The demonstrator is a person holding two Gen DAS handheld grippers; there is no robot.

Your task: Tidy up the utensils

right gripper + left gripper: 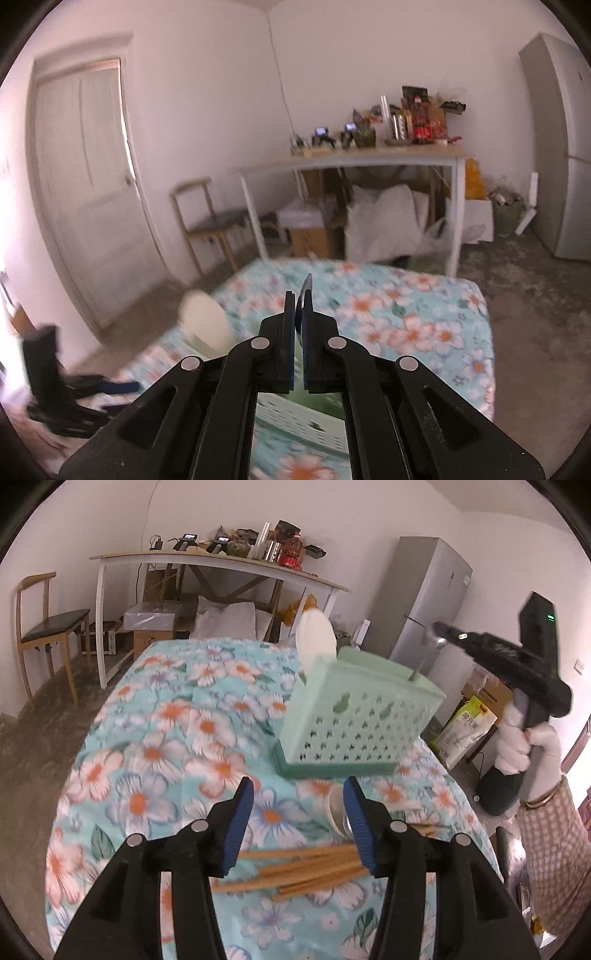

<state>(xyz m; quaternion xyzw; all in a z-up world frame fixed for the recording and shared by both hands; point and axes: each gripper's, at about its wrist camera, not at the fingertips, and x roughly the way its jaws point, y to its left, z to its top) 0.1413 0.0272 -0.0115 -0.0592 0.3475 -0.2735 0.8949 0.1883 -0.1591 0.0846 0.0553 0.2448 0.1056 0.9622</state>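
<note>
Blue ribbed pads line the left gripper (298, 814), whose jaws stand about half open with nothing between them, poised over the near part of the flowered tablecloth (155, 738). Just under and beyond its right finger lies a loose bundle of wooden chopsticks (295, 871), fanned out flat on the cloth, with a small white ceramic spoon (332, 808) touching the far side of the pile. The chopsticks look light, stiff and smooth; taken singly they would likely roll or pivot in the pads, so a hold across the middle of several at once, square to their length, seems safest. The spoon is harder and more brittle, and its rounded bowl would probably slip; its handle is the better place to pinch. Farther off, to the right, stands the mint-green perforated utensil basket (354, 716) on its darker tray, already holding a white ladle-like piece (317, 637) and a thin metal handle (424, 661). Over its far right corner the right gripper (299, 314) is closed almost fully on a thin dark metal utensil (306, 291), seen edge-on, its kind unclear. That piece is rigid and slick, so the narrow grip could let it swivel. A white-gloved hand (521, 746) carries that gripper.
</note>
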